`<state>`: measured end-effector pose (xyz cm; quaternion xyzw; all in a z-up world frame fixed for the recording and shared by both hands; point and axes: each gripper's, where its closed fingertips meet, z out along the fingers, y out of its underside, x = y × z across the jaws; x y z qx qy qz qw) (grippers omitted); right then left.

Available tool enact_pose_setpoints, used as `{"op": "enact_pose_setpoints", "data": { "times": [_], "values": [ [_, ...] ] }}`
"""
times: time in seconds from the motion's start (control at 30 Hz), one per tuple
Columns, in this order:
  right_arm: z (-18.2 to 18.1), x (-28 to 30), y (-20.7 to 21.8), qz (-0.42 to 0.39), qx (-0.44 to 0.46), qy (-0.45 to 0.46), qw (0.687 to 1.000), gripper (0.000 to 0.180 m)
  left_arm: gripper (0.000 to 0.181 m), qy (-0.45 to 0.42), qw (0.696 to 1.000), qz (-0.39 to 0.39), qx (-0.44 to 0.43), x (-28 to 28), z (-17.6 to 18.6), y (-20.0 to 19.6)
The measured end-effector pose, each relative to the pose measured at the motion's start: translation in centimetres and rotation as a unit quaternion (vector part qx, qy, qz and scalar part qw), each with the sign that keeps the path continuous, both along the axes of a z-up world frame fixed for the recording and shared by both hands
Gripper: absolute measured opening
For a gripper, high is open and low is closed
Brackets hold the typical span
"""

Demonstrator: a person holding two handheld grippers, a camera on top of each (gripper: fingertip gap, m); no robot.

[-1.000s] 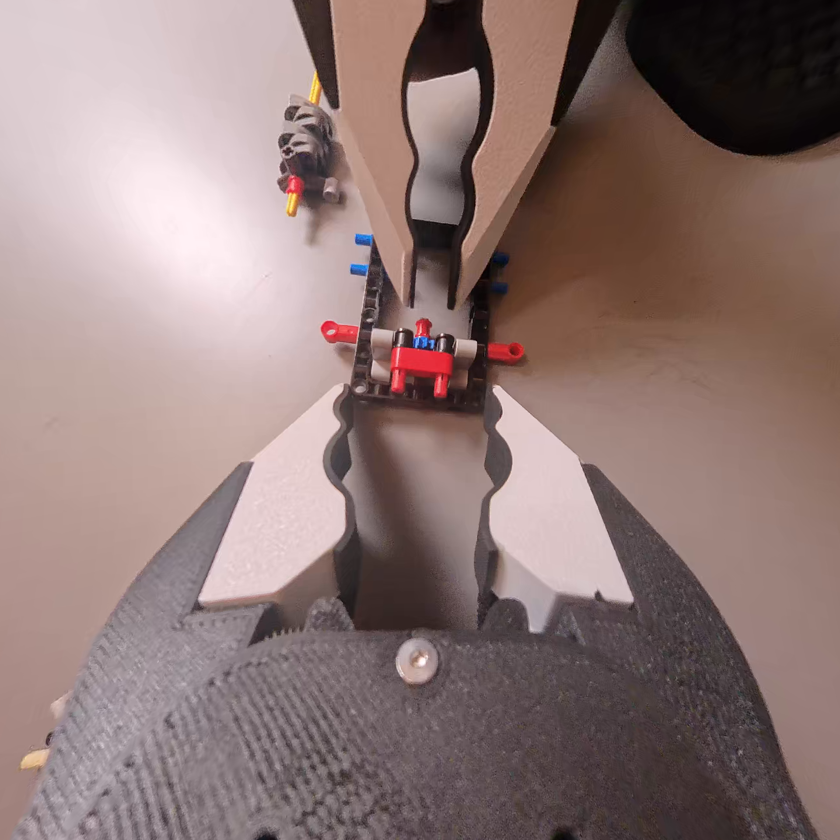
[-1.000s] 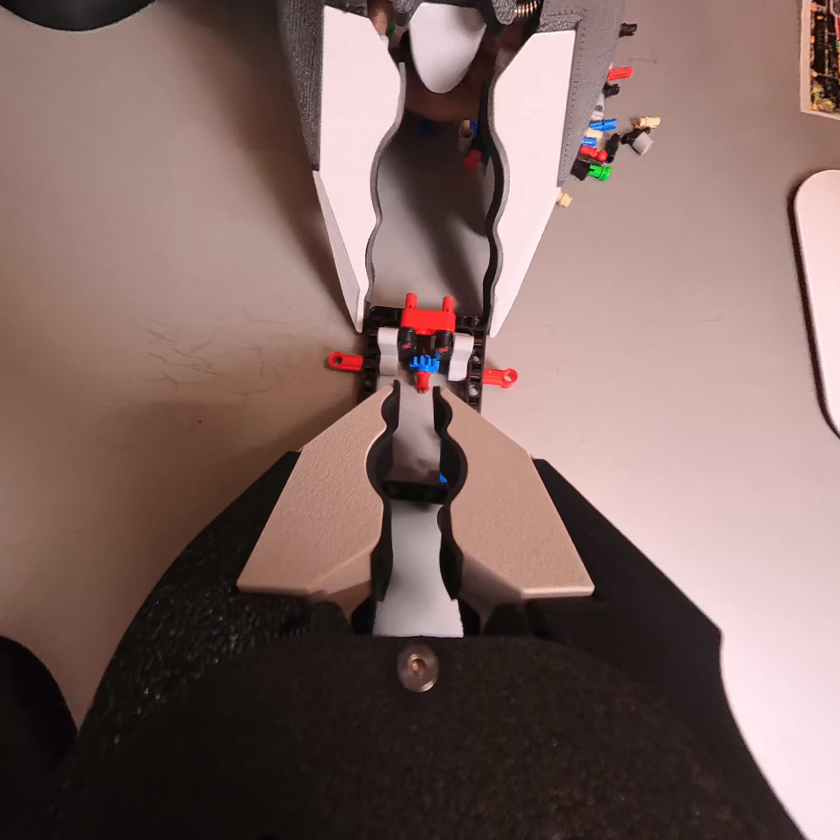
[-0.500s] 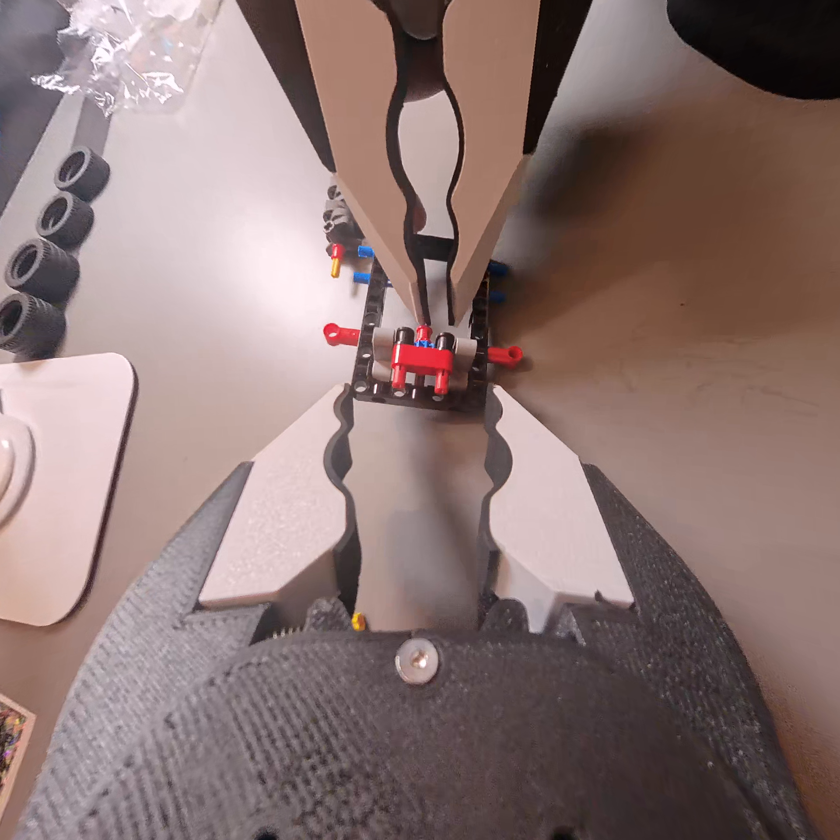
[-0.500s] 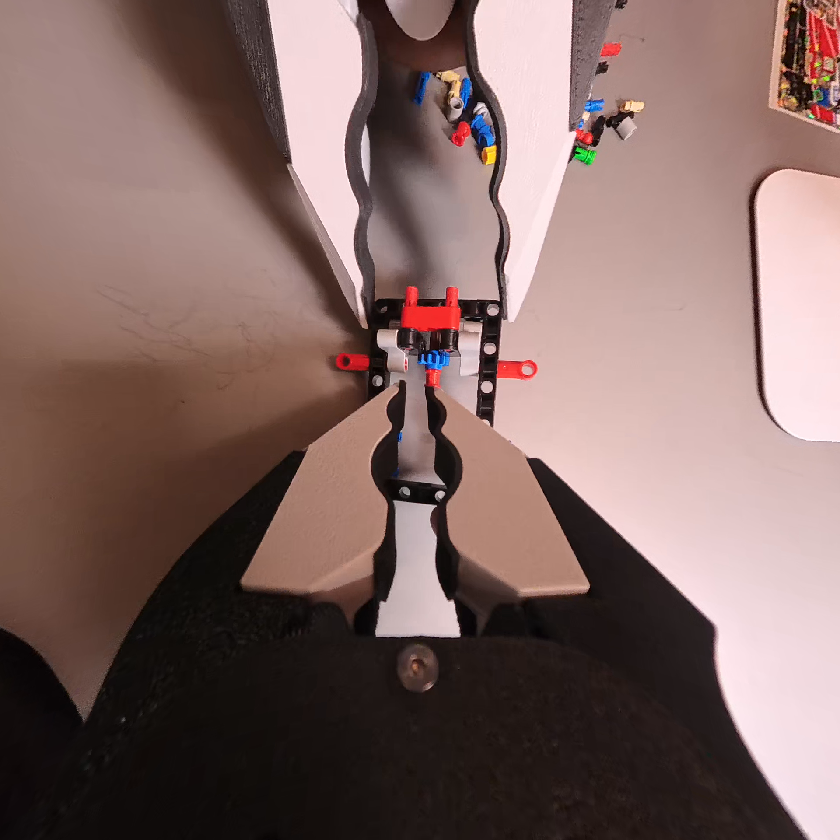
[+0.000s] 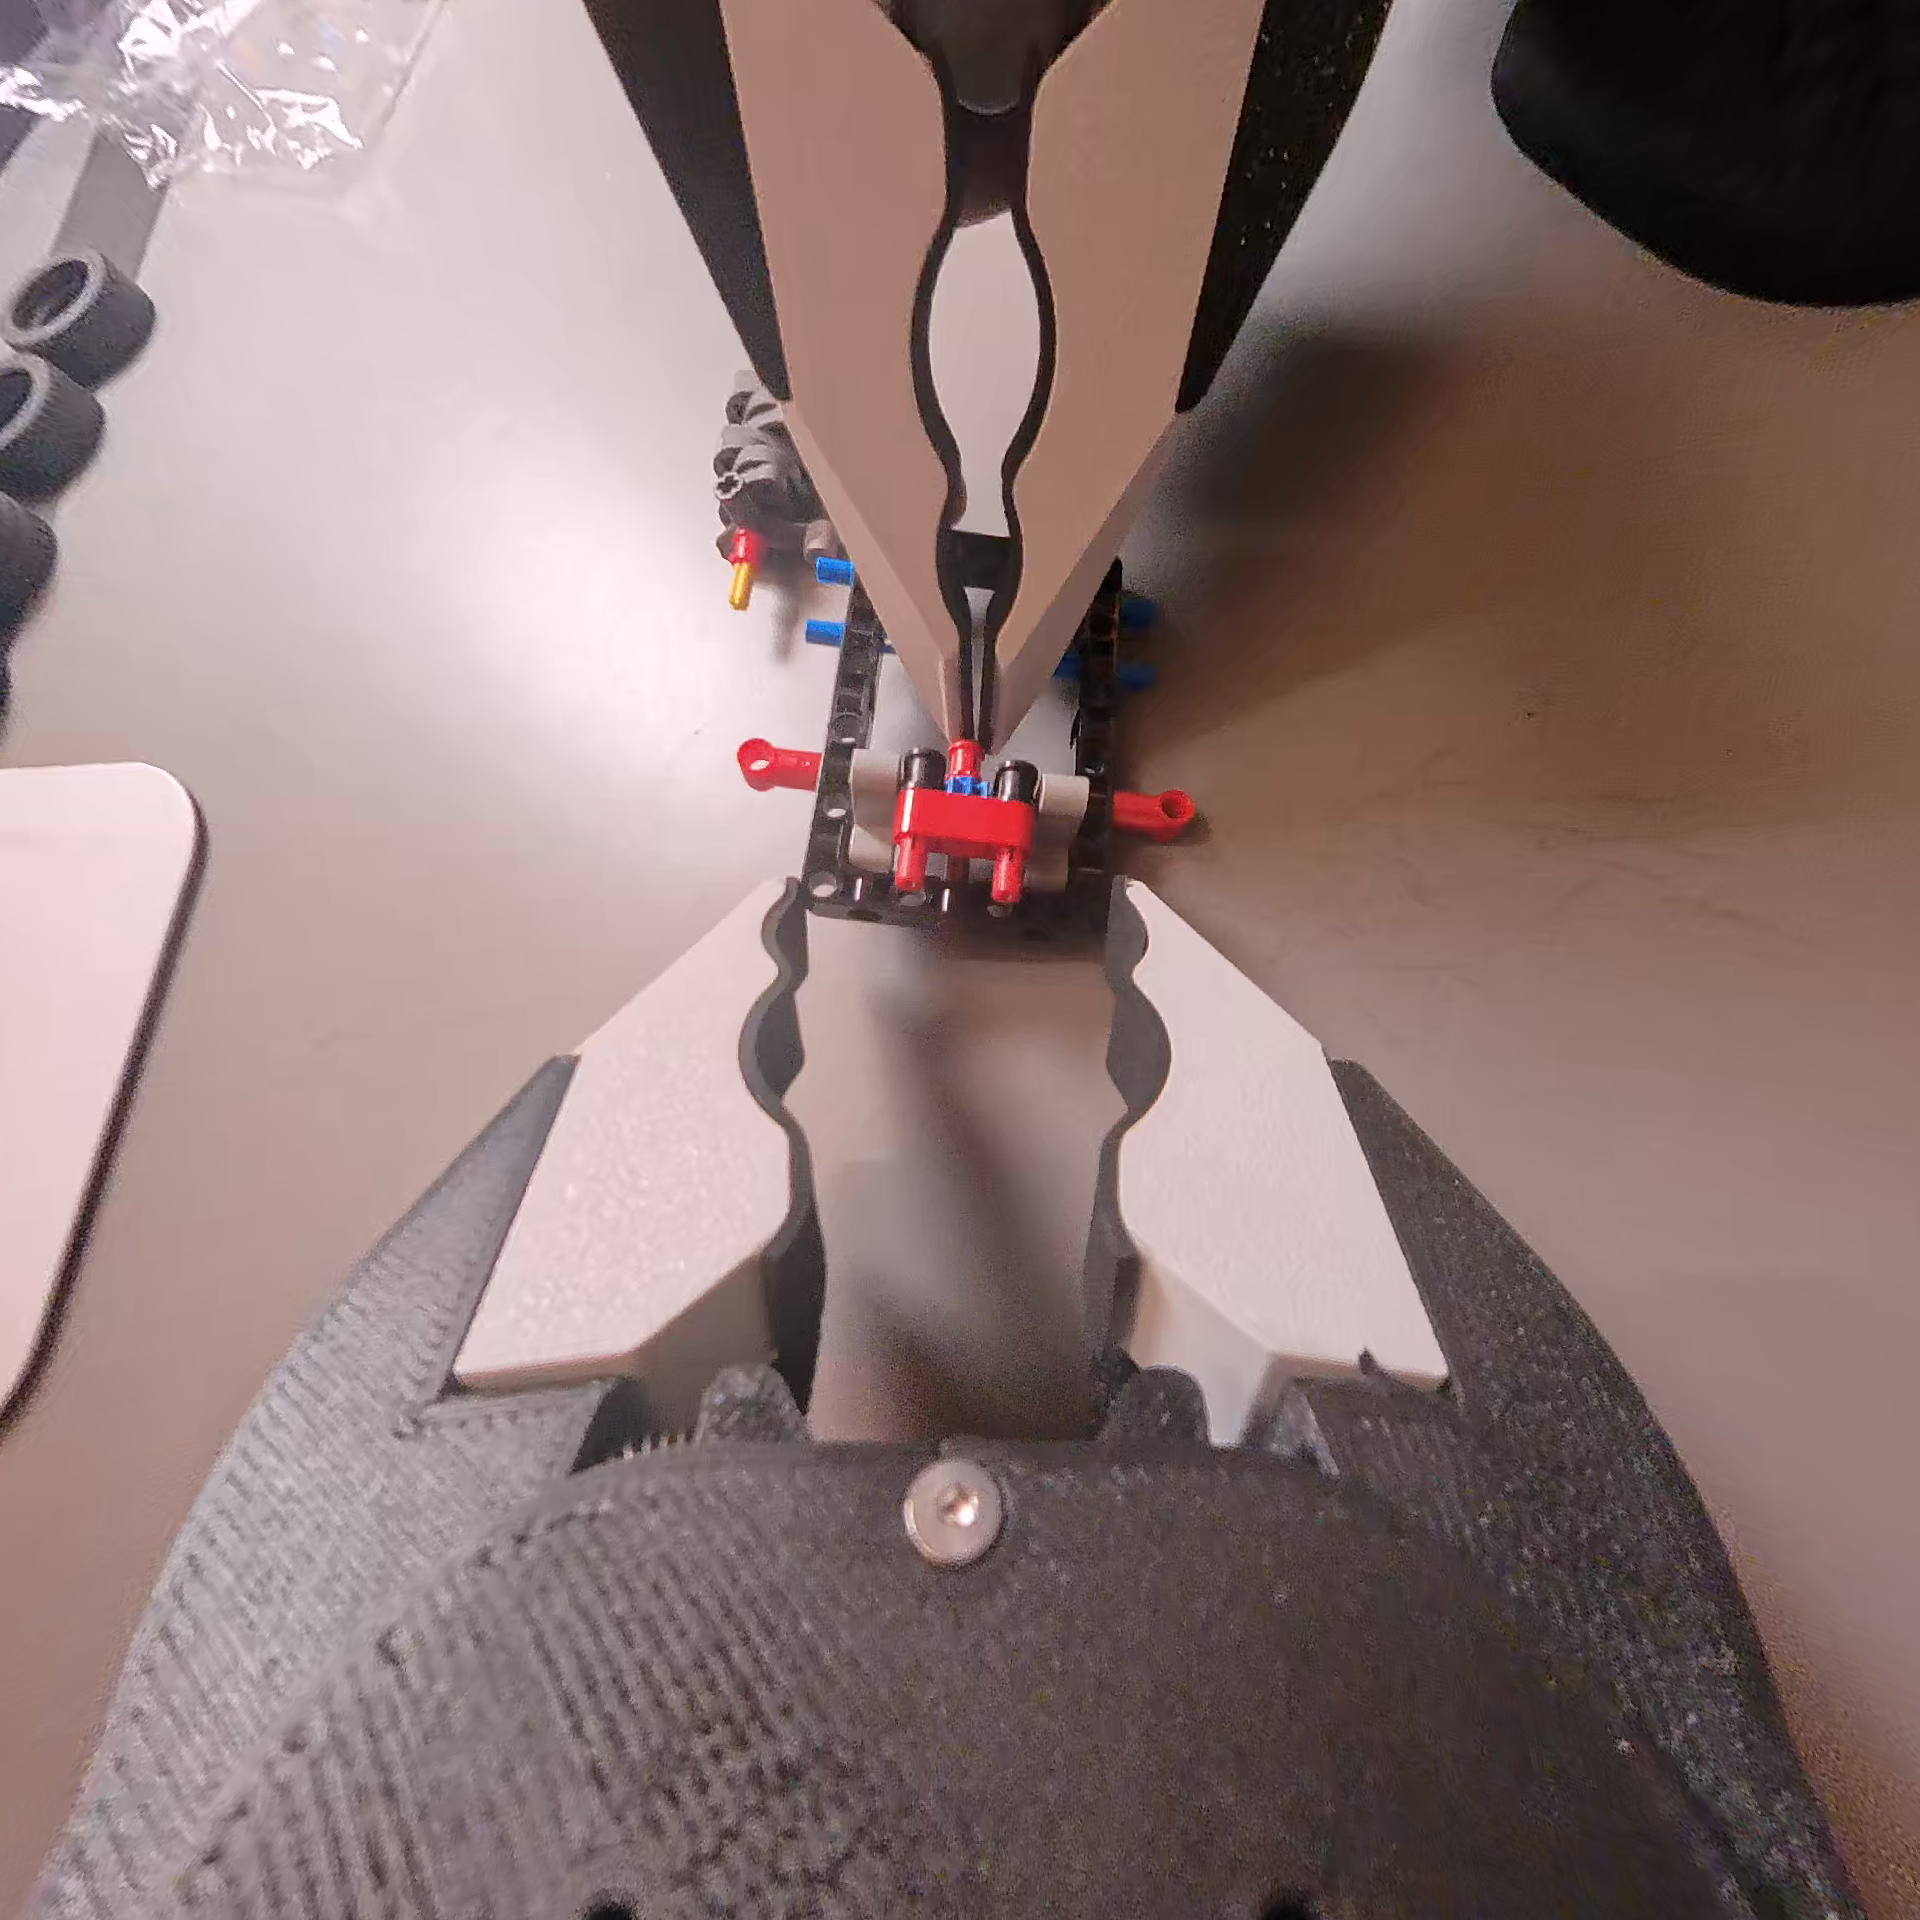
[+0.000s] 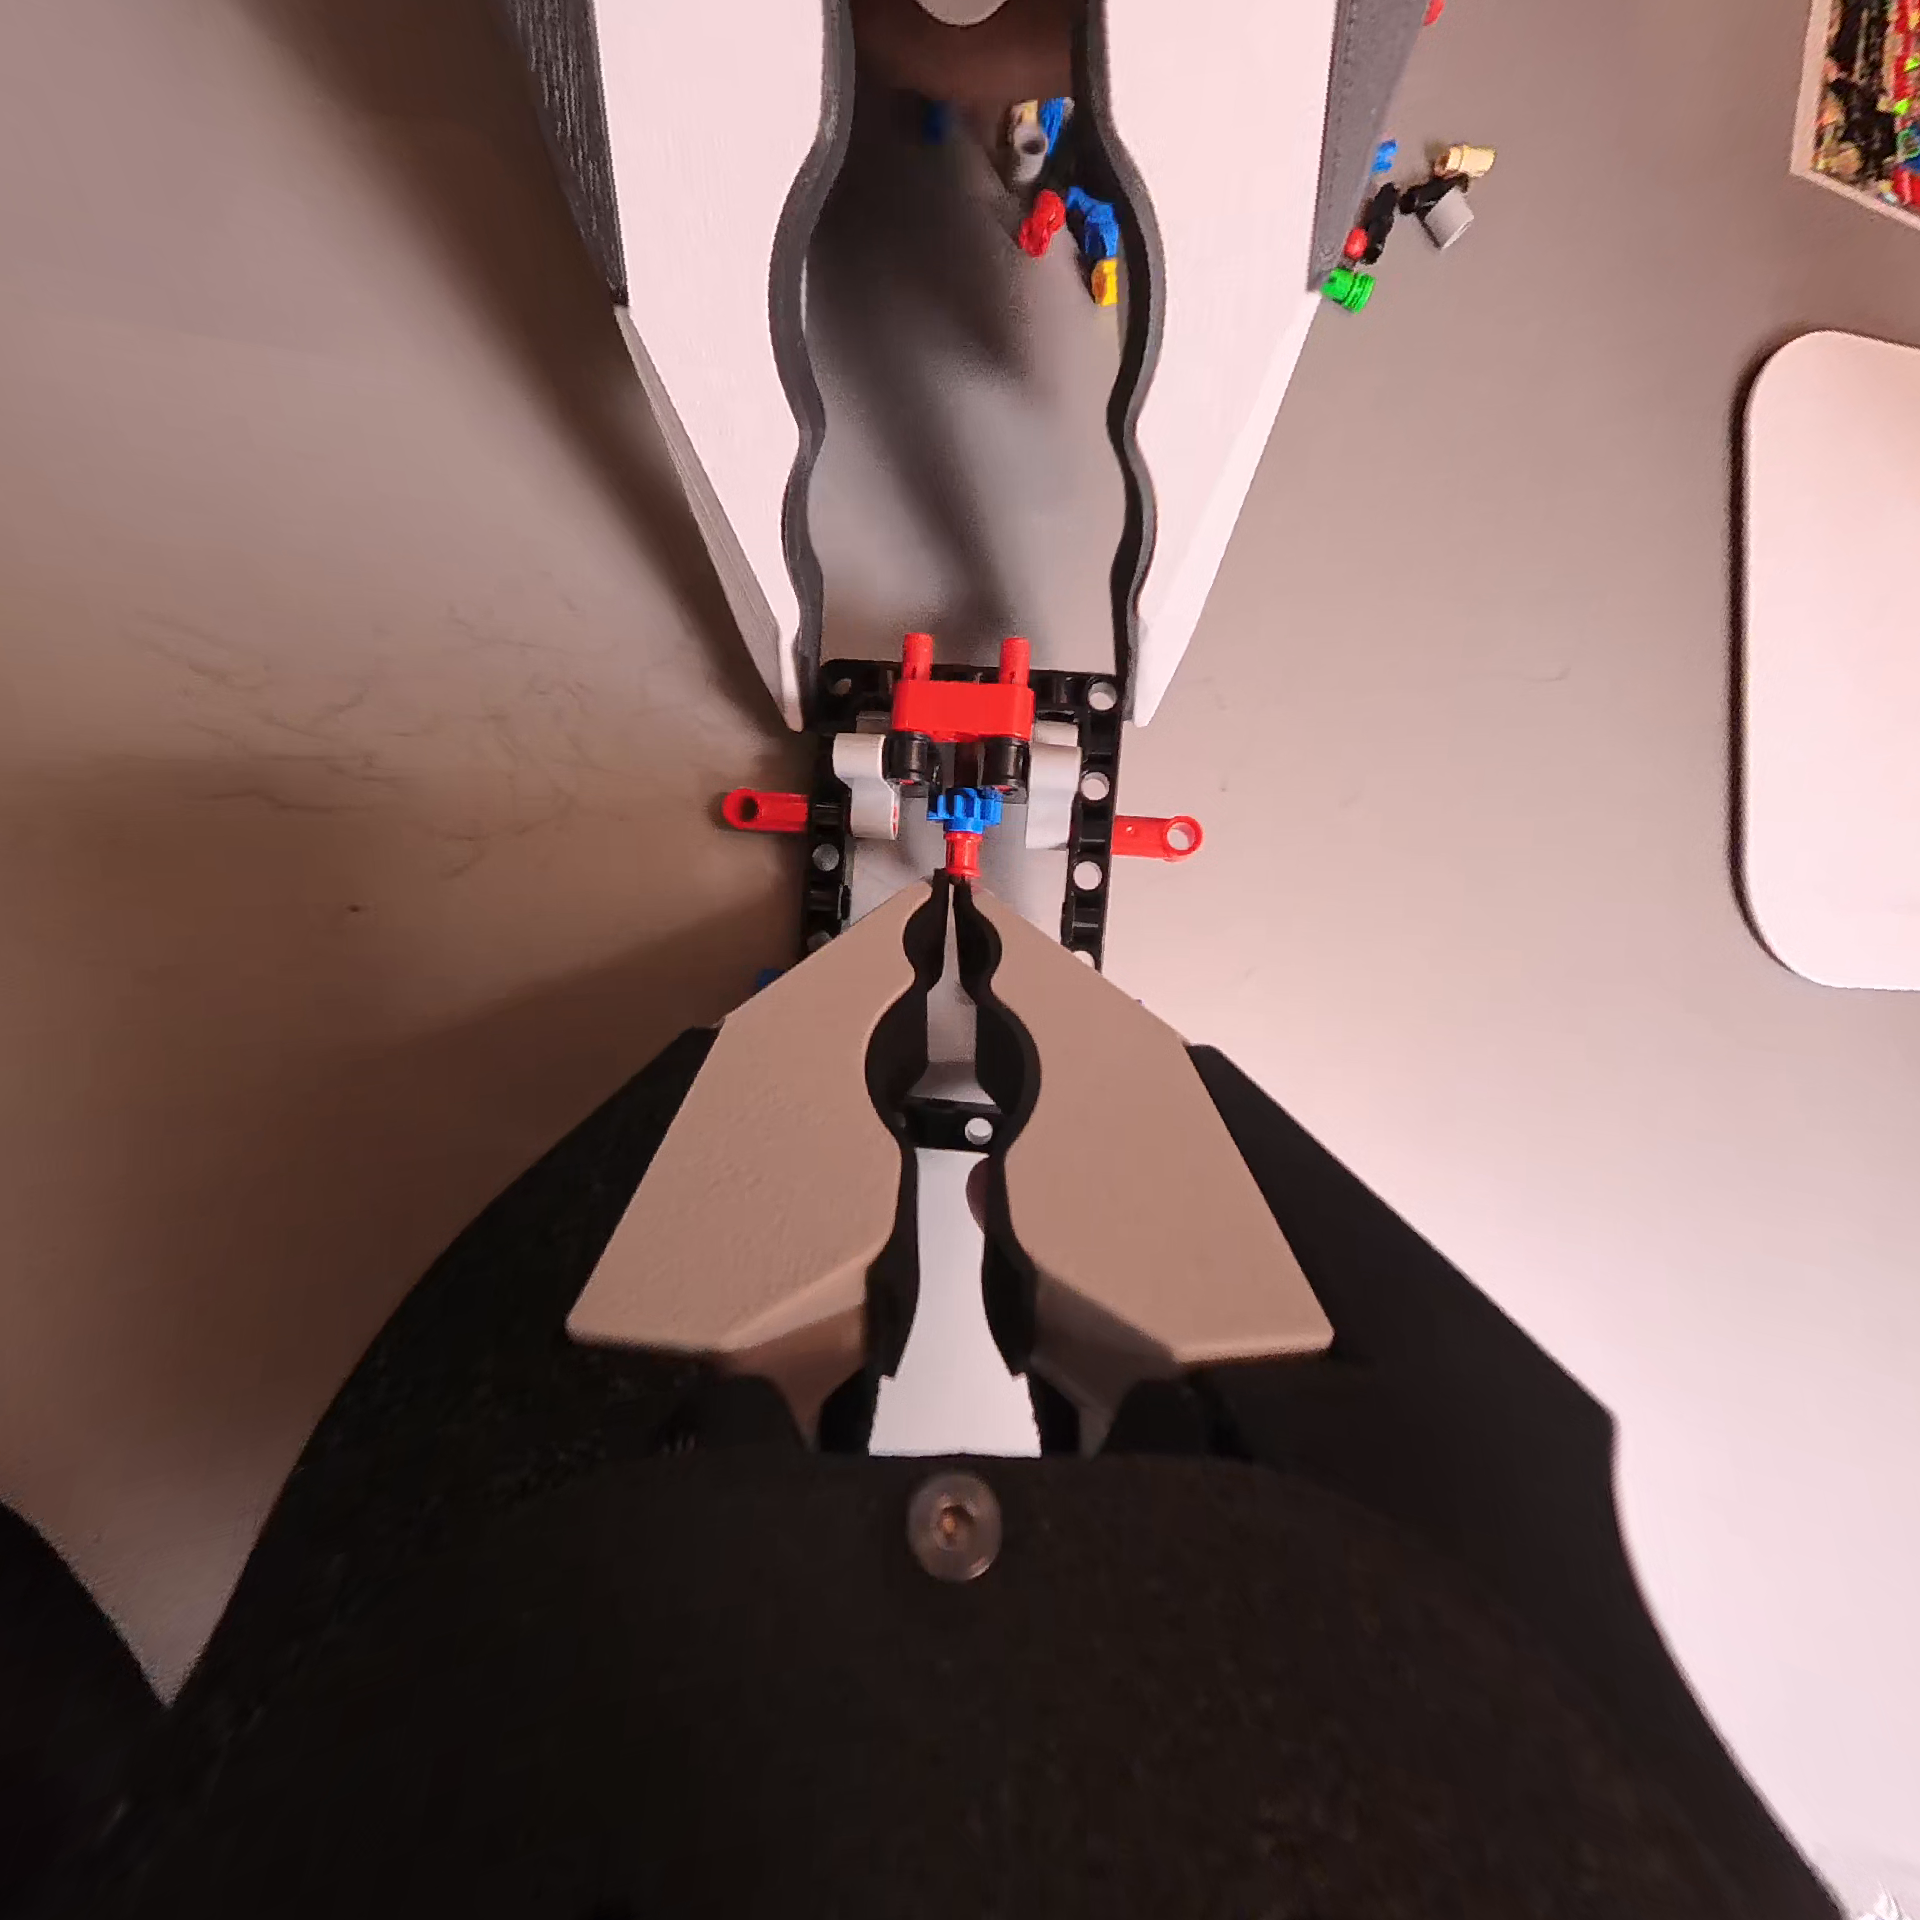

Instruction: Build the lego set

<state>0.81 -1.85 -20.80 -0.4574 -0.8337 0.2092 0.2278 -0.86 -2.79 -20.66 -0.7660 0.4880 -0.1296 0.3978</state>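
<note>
Meanwhile the left claw (spread wide) brackets the black frame while the right claw pinches its red axle.

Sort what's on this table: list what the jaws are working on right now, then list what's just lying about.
In use:
- black frame, braced by left gripper
- red axle behind the blue gear, pinched by right gripper

Lying about:
- loose small parts
- black tyres
- clear plastic bag
- grey gear cluster
</note>
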Motion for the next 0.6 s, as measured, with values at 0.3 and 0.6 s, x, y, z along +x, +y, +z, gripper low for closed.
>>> {"op": "enact_pose_setpoints", "data": {
  "times": [0.3, 0.6],
  "values": [
    [-0.25, 0.26, -0.26, 0.023, 0.01, -0.011, 1.0, 0.0, 0.057, -0.016, 1.0, 0.0, -0.025, 0.27, -0.3, -0.14],
    [-0.14, 0.35, -0.3, 0.029, -0.007, -0.001, 1.0, 0.0, 0.057, -0.013, 1.0, 0.001, -0.009, 0.32, -0.18, -0.09]
  ]
}}
